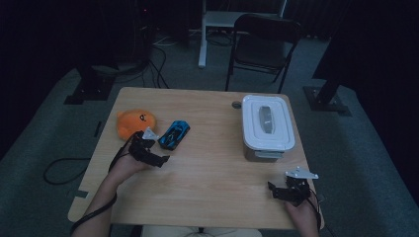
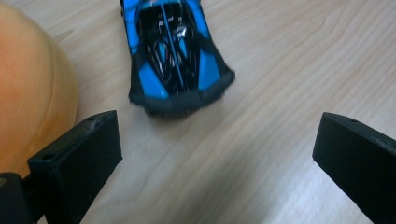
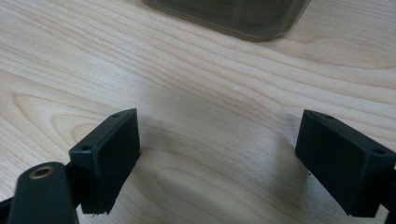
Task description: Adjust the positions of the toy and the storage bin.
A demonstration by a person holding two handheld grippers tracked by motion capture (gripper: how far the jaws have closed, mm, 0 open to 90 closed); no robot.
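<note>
1. Toy car [image 1: 174, 135] sits left of the table's [image 1: 207, 173] centre, at three o'clock from the orange plush [image 1: 135, 122]; likely light, rigid, slick, free-rolling.
2. Best pinched across its flanks.
3. Left gripper [image 1: 157, 159], jaws wide, at the car's seven o'clock.
4. Right gripper [image 1: 278, 191] wide, near the lidded box [image 1: 267, 127].

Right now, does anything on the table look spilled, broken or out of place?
Nothing stands out. The blue toy car sits on its wheels beside the orange plush, the white-lidded container is closed, and both tongs, left and right, are open and empty.
</note>
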